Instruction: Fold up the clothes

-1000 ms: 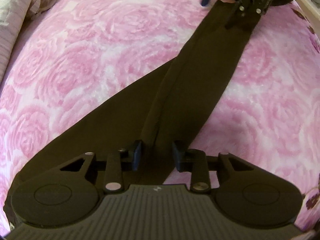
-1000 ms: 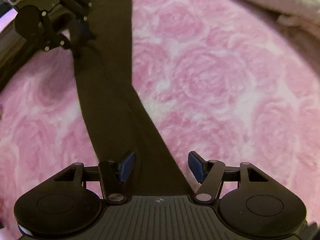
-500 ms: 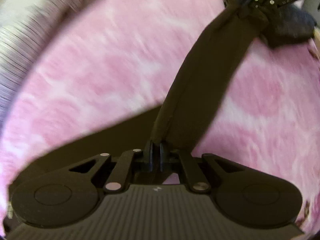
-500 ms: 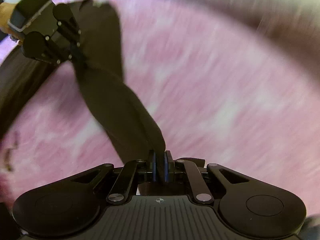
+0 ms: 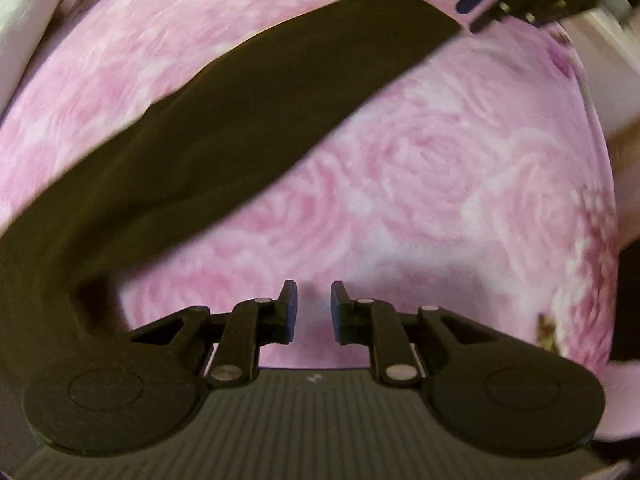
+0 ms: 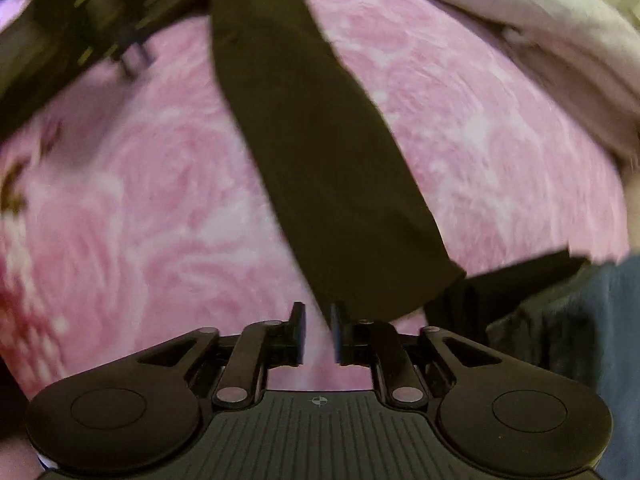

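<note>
A long dark brown garment (image 5: 248, 120) lies folded lengthwise as a band across the pink rose-patterned bedspread (image 5: 440, 184). In the left wrist view my left gripper (image 5: 313, 312) is open and empty, over bare bedspread to the right of the garment's near end. The right gripper (image 5: 480, 4) shows blurred at the top right by the garment's far end. In the right wrist view the garment (image 6: 320, 152) runs from the top down to my right gripper (image 6: 318, 334), which is open and empty just left of the garment's near end. The left gripper (image 6: 132, 52) shows blurred at the top left.
A pale striped blanket or pillow (image 6: 540, 40) lies along the far right edge of the bed. A dark blue-grey cloth (image 6: 580, 320) sits at the right by my right gripper. A pale pillow (image 5: 24, 8) is at the top left of the left wrist view.
Both grippers were shut on the garment half a second ago and are now open. The garment has been laid down flat, and both grippers have moved off its ends.
</note>
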`<state>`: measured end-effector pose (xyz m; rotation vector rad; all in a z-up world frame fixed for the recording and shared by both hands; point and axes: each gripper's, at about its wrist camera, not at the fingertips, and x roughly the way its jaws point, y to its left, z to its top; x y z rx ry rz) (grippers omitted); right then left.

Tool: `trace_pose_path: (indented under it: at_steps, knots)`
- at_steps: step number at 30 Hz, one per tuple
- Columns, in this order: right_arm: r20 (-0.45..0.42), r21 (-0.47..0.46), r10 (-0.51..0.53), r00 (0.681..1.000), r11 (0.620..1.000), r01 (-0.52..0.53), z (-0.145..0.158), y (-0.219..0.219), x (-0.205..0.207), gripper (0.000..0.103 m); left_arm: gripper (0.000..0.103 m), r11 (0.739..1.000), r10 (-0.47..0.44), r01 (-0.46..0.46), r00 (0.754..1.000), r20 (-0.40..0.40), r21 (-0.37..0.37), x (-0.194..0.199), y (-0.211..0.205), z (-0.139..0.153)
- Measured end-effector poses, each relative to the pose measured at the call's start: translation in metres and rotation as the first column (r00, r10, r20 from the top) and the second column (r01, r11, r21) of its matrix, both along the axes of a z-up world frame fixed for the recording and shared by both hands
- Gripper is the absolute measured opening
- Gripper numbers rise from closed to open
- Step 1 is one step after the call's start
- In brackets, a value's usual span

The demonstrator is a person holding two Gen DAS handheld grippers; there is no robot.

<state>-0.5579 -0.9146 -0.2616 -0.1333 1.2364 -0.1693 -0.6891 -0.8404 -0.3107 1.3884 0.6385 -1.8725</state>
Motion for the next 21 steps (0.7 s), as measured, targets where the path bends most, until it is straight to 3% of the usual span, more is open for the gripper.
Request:
trace_pose_path:
  at_steps: [2, 3, 8, 12, 16, 21]
  knots:
    - [0.025, 0.027, -0.09, 0.996, 0.996, 0.089, 0.002, -0.013, 0.01, 0.039, 0.015, 0.998, 0.06, -0.06, 0.998, 0.001, -0.003, 0.007, -0.001, 0.003]
    - [0.036, 0.036, -0.138, 0.99, 0.99, 0.137, 0.002, -0.022, 0.017, 0.042, 0.016, 0.996, 0.084, -0.084, 0.996, 0.006, -0.008, 0.01, -0.002, 0.005]
    - [0.099, 0.08, -0.253, 0.962, 0.966, 0.246, 0.005, -0.06, 0.055, 0.045, 0.026, 0.979, 0.204, -0.203, 0.978, 0.05, -0.036, 0.03, 0.001, 0.017]
    - [0.118, 0.076, -0.224, 0.967, 0.973, 0.216, 0.012, -0.055, 0.078, 0.045, 0.031, 0.943, 0.33, -0.324, 0.939, 0.095, -0.071, 0.067, 0.016, 0.033]
    - [0.139, 0.098, -0.182, 0.973, 0.981, 0.169, 0.022, -0.025, 0.101, 0.047, 0.038, 0.873, 0.487, -0.475, 0.86, 0.156, -0.107, 0.122, 0.047, 0.05]
    - [0.155, 0.142, -0.104, 0.982, 0.986, 0.082, 0.029, 0.037, 0.137, 0.055, 0.042, 0.769, 0.637, -0.619, 0.727, 0.256, -0.158, 0.215, 0.119, 0.074]
